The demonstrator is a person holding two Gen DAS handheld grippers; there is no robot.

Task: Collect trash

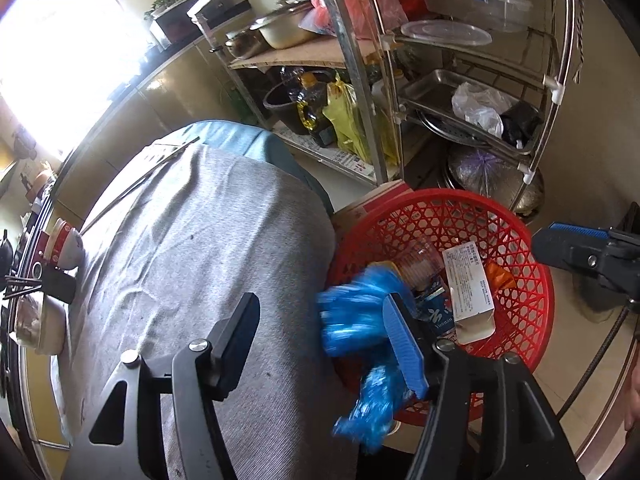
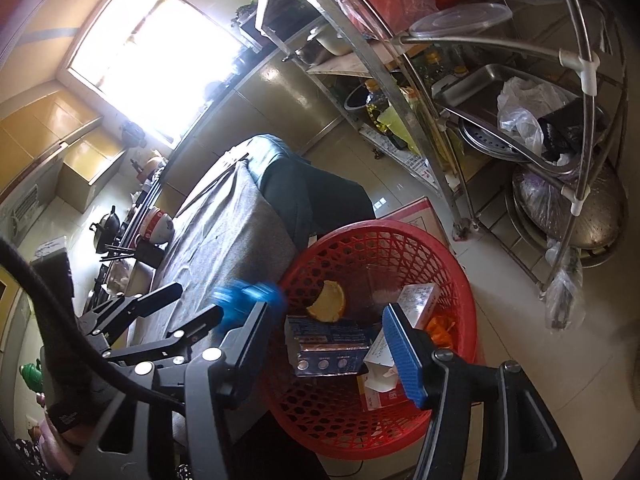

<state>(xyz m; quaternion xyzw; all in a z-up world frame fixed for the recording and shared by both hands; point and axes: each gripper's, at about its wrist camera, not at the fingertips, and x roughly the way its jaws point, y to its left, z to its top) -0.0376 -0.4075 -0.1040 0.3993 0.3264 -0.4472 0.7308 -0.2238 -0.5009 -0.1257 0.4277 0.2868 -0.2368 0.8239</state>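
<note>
A red plastic basket [image 1: 516, 216] stands on the floor beside the grey-clothed table [image 1: 192, 248] and holds boxes, a clear cup and other trash. My left gripper [image 1: 320, 332] is open at the table's edge. A crumpled blue plastic wrapper [image 1: 356, 320], blurred, hangs by its right finger over the basket rim, not clamped. My right gripper [image 2: 324, 340] is open and empty above the basket [image 2: 400, 236], over a blue box [image 2: 328, 344] and a yellow scrap [image 2: 328, 296]. The blue wrapper also shows in the right wrist view [image 2: 244, 300].
A metal shelf rack [image 1: 460, 92] with trays, bags and bottles stands behind the basket. A cardboard box [image 1: 372, 200] sits between table and basket. Bowls [image 1: 64, 244] and chopsticks crowd the table's left end. A cable [image 1: 592, 368] runs at right.
</note>
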